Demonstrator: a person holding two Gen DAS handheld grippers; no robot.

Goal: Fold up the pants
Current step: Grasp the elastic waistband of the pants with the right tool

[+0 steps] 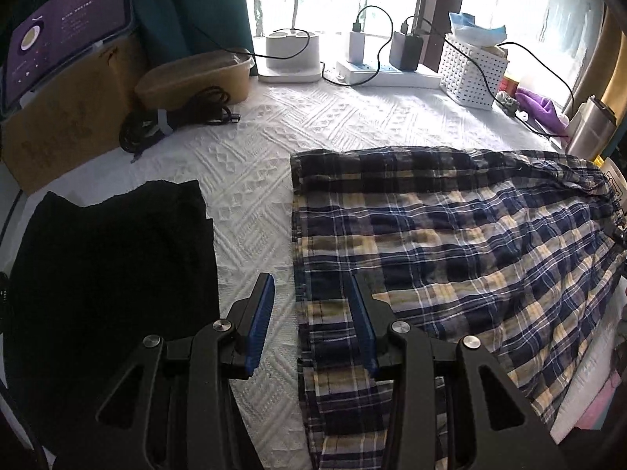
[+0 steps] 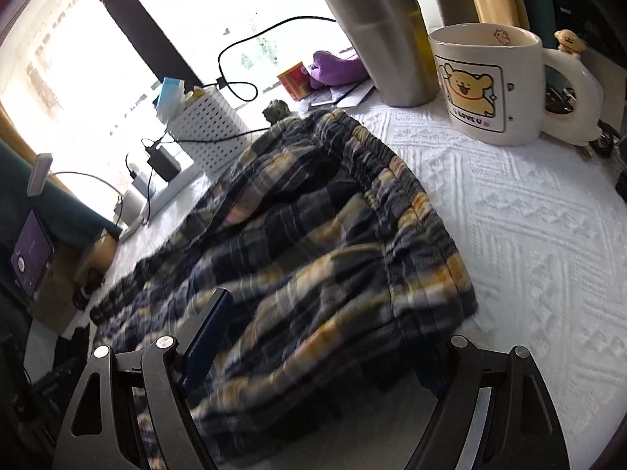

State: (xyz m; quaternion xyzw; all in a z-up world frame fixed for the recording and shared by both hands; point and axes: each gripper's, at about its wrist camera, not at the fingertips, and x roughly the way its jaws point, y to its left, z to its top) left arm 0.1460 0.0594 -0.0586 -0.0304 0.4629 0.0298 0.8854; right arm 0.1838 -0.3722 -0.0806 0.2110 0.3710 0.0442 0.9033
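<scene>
We saw the plaid pants [image 1: 450,243] lying flat on the white tabletop [image 1: 250,180]. Our left gripper [image 1: 309,321] had its jaws apart over the pants' edge. Our right gripper [image 2: 321,356] had its jaws apart around the pants [image 2: 298,250] too.

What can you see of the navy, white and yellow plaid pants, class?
The navy, white and yellow plaid pants look like thin woven cotton, with a gathered elastic waistband. They lie spread but rumpled on the white textured bedspread. The open left gripper straddles their hem edge; the open right gripper straddles the waistband end.

a lived-in home room: quilted white bedspread [image 1: 274,125], cartoon mug [image 2: 490,82], chargers on the windowsill power strip [image 1: 392,72]
</scene>
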